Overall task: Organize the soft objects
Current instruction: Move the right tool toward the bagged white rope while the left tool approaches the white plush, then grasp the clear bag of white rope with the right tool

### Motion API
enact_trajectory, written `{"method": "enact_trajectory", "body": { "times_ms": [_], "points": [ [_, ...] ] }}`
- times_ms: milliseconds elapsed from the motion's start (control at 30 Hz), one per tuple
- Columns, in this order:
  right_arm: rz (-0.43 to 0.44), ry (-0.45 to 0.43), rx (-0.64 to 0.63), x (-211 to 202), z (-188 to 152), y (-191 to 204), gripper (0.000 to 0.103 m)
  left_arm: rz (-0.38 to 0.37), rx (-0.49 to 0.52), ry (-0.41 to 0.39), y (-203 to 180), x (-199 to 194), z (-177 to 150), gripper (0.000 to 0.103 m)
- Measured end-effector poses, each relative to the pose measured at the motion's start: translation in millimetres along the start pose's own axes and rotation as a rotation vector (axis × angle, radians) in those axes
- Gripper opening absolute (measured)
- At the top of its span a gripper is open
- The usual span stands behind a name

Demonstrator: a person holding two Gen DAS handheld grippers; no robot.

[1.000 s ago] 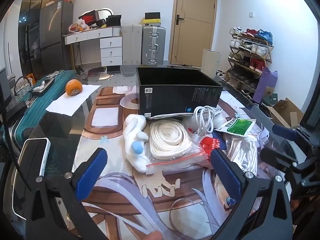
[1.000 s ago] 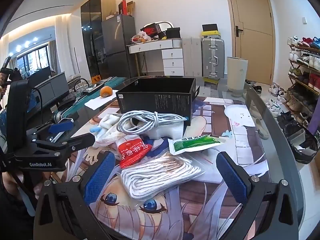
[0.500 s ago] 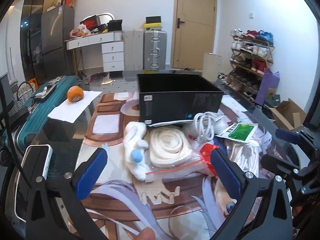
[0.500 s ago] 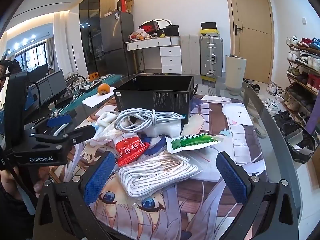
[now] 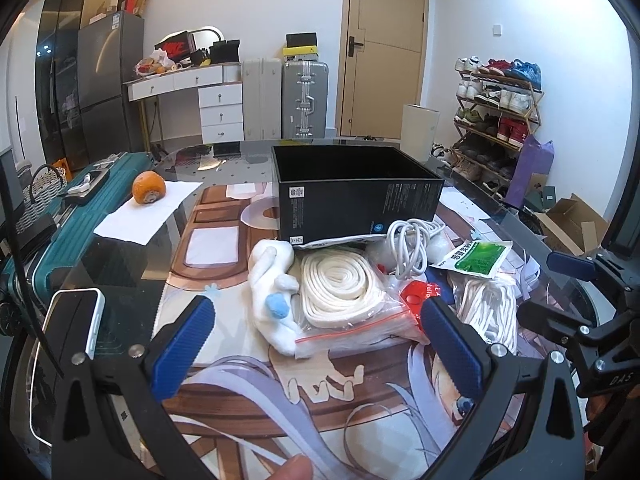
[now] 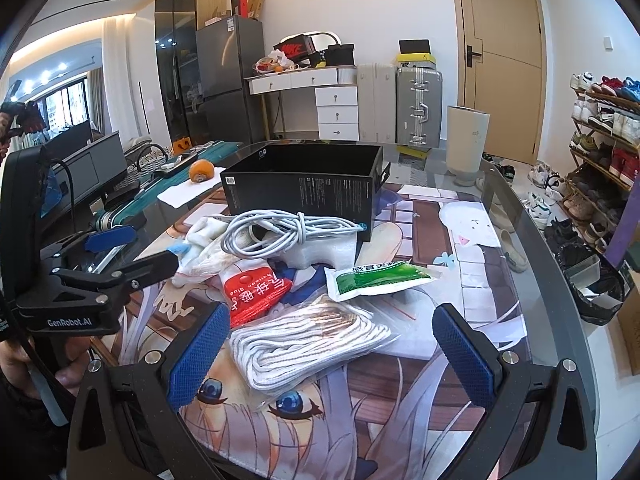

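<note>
Both hand-held grippers, left [image 5: 316, 336] and right [image 6: 332, 344], spread wide above the clutter; black box [image 5: 352, 192] behind.

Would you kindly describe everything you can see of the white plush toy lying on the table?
The white plush toy is a soft, fuzzy figure with long floppy ears or limbs and a pale blue patch near its middle. It lies on its side on the printed mat, just in front of the black box. Its right flank presses against the zip bag of coiled white rope. In the right wrist view it is mostly hidden behind the left gripper. Neither gripper touches it.
</note>
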State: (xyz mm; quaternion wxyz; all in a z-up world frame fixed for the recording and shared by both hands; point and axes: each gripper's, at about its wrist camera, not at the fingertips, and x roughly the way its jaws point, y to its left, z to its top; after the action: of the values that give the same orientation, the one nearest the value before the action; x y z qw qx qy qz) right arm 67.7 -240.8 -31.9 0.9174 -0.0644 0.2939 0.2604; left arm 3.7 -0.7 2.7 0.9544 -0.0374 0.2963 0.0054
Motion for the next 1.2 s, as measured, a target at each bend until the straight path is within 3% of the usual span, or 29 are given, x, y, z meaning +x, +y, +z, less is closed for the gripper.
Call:
{"method": "enact_trajectory", "body": {
  "times_ms": [667, 1200],
  "points": [
    [0.026, 0.056, 0.015, 14, -7, 5, 0.103, 0.005, 0.009, 0.020, 4, 5, -3, 0.103],
    [0.034, 0.139, 0.122, 38, -7, 5, 0.103, 0.018, -0.002, 0.033, 12, 11, -4, 0.103]
  ]
}}
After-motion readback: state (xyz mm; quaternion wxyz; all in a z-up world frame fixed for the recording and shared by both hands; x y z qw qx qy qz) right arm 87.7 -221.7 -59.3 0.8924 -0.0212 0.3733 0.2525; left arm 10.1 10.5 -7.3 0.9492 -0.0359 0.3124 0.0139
